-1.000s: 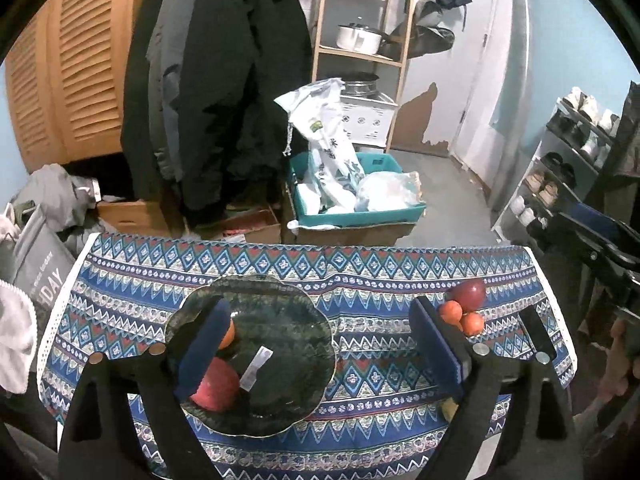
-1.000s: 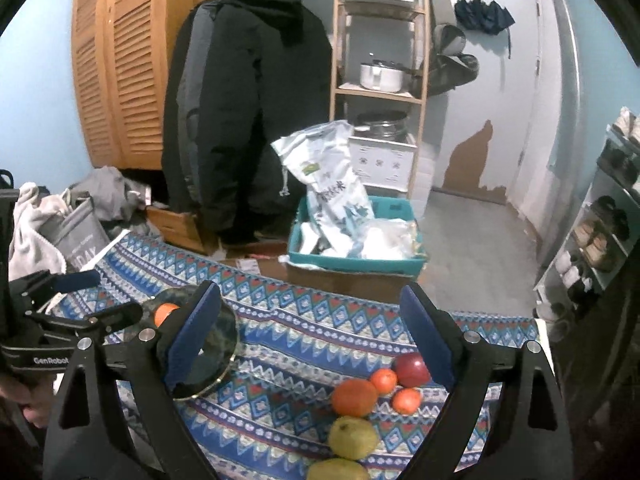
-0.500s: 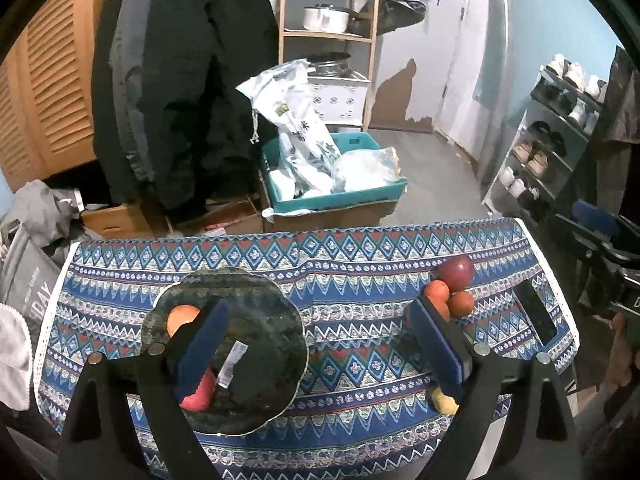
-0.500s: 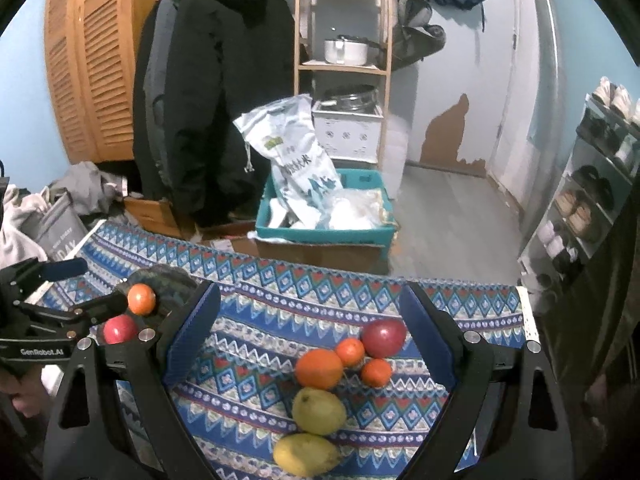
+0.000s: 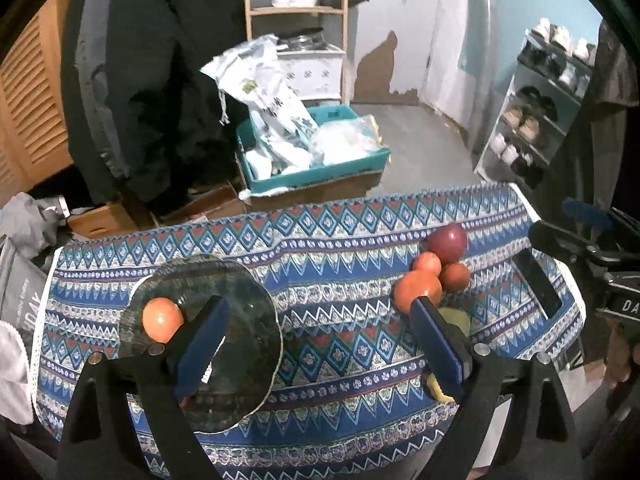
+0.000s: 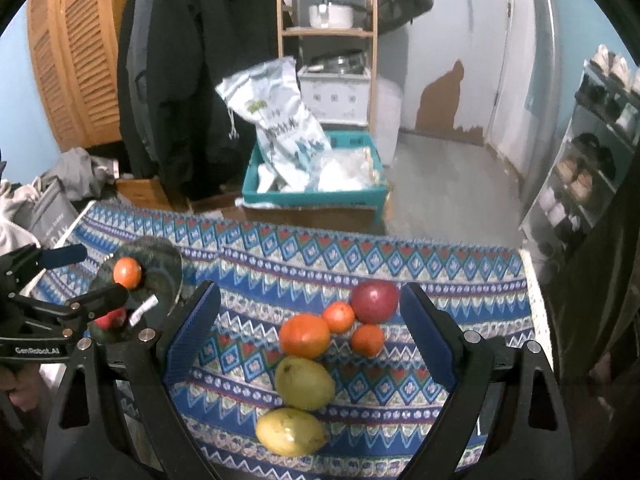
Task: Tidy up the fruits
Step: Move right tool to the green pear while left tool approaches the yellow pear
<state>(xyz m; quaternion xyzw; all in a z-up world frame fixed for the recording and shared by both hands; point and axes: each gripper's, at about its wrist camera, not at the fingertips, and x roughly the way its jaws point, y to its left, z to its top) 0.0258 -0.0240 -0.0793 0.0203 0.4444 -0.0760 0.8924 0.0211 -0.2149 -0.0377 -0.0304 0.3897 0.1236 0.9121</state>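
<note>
A dark glass plate (image 5: 240,320) lies at the left of the patterned tablecloth (image 5: 340,272) and holds an orange (image 5: 162,319); it also shows in the right wrist view (image 6: 160,264) with a red apple (image 6: 110,319) partly hidden. My left gripper (image 5: 320,344) is open and empty above the plate's right side. At the right lie a red apple (image 6: 375,301), a big orange (image 6: 305,335), two small oranges (image 6: 338,317), a green mango (image 6: 304,382) and a yellow mango (image 6: 290,432). My right gripper (image 6: 310,348) is open and empty above this group.
A black phone (image 5: 536,280) lies near the table's right edge. Beyond the table stand a teal crate with bags (image 5: 312,152), hanging coats (image 5: 152,60), a wooden shelf (image 5: 296,8) and a shoe rack (image 5: 540,112). Clothes are heaped at the left (image 6: 24,208).
Both grippers have drawn back and up from the table. The left gripper has shifted right, so the plate sits further left. The right gripper now faces the fruit group head-on.
</note>
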